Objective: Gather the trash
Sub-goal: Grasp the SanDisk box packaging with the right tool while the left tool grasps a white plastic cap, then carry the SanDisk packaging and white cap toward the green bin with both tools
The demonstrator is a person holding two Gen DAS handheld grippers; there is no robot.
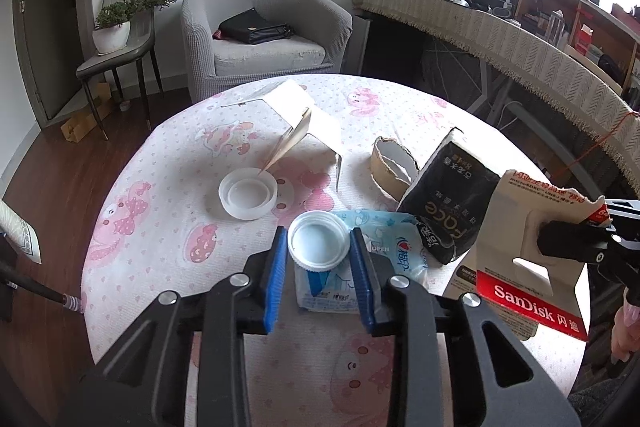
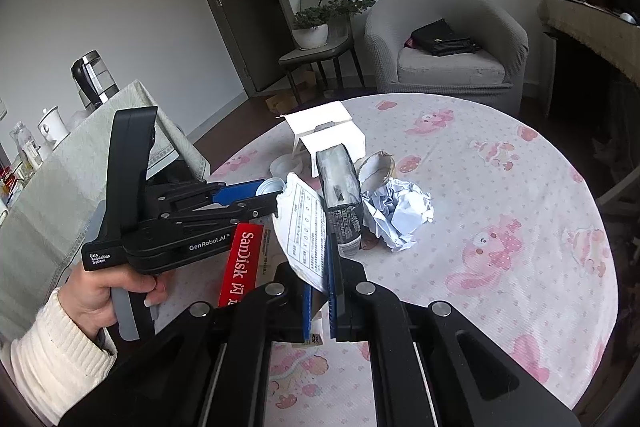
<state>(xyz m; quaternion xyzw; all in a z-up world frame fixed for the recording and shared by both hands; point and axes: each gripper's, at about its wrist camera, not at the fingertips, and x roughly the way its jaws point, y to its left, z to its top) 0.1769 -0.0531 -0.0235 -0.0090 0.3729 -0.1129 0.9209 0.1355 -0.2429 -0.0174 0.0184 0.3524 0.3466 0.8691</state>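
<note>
Trash lies on a round table with a pink-print cloth [image 1: 160, 227]. My left gripper [image 1: 319, 241] has its blue pads on either side of a white bottle cap [image 1: 318, 241], which sits above a blue wet-wipe packet [image 1: 384, 259]. My right gripper [image 2: 322, 267] is shut on a torn SanDisk card package [image 2: 308, 227], which also shows in the left wrist view [image 1: 532, 251]. Nearby lie a black tissue pack [image 1: 448, 203], a torn cardboard ring [image 1: 390, 167], a white plastic lid [image 1: 248, 193], a folded white box [image 1: 304, 115] and crumpled white paper [image 2: 400, 211].
A grey armchair [image 1: 260, 35] with a black bag stands beyond the table. A chair with a potted plant [image 1: 116, 27] is at the left. A cloth-covered desk [image 1: 520, 39] runs along the right. A side table with a kettle [image 2: 92, 75] stands at the left.
</note>
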